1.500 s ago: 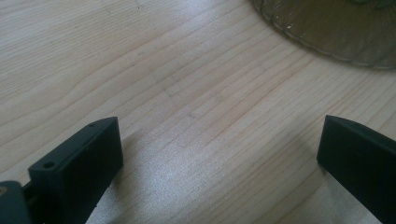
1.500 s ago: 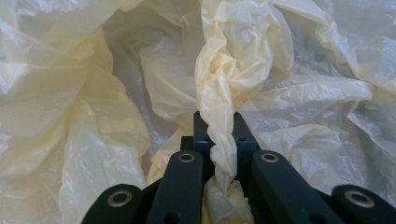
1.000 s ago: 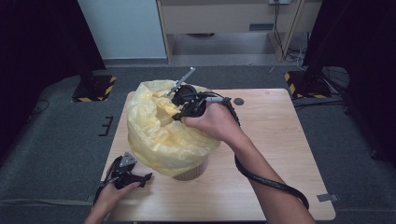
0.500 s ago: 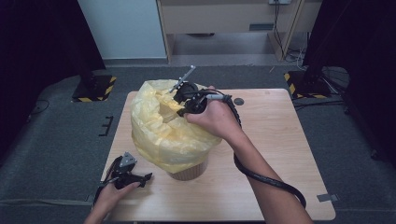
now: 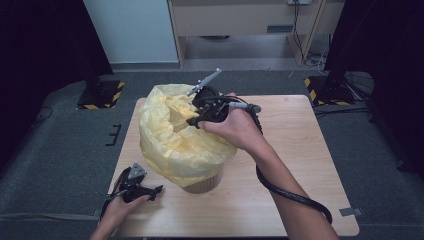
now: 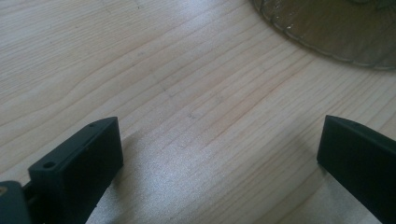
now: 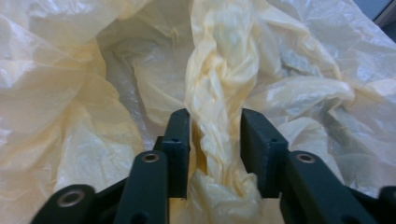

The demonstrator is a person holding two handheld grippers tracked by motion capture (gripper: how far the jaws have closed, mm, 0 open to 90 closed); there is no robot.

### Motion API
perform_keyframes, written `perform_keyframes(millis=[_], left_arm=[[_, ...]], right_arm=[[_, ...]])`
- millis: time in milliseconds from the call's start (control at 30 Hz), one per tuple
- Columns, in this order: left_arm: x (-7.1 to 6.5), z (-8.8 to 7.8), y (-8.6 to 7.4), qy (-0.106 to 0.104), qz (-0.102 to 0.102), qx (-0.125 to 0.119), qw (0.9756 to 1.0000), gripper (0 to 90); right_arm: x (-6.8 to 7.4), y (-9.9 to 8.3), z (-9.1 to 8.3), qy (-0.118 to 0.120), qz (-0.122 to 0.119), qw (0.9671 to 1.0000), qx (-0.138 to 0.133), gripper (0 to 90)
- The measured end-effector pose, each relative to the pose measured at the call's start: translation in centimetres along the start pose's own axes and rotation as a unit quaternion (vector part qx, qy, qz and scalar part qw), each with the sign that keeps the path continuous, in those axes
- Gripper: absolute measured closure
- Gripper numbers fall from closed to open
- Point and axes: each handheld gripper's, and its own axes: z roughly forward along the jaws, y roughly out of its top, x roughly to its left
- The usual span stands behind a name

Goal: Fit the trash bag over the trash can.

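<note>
A crinkled yellow plastic bag (image 5: 175, 142) is draped over a round brown basket (image 5: 202, 186) on the wooden table (image 5: 290, 150). My right gripper (image 5: 193, 121) reaches over the bag's rim from the right. In the right gripper view its jaws (image 7: 215, 126) have just been opening, and a twisted fold of the bag (image 7: 219, 84) stands loosely between them. My left gripper (image 5: 150, 191) rests at the table's front left, open, with bare wood between its jaws (image 6: 219, 140). The basket's base (image 6: 336, 32) lies just ahead of it.
The right gripper's cable (image 5: 290, 192) loops across the table's front right. Beyond the table's far edge lie grey floor, two stands with yellow-black feet (image 5: 100, 97), and a cabinet (image 5: 240, 20).
The right hand has shifted slightly at the bag's rim, and the bag's top has slackened a little. The left gripper has stayed where it was.
</note>
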Motion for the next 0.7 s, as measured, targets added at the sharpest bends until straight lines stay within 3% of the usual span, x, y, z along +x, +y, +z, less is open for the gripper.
perform_keyframes(millis=[333, 700], left_arm=[[0.0, 0.0, 0.0, 0.0, 0.0, 0.0, 1.0, 0.0], [0.0, 0.0, 0.0, 0.0, 0.0, 0.0, 1.0, 0.0]], right_arm=[[0.3, 0.1, -1.4, -0.005, 0.008, 0.9998, -0.018, 47.9], [-0.8, -0.3, -2.9, -0.001, 0.045, 0.9977, -0.05, 44.4]])
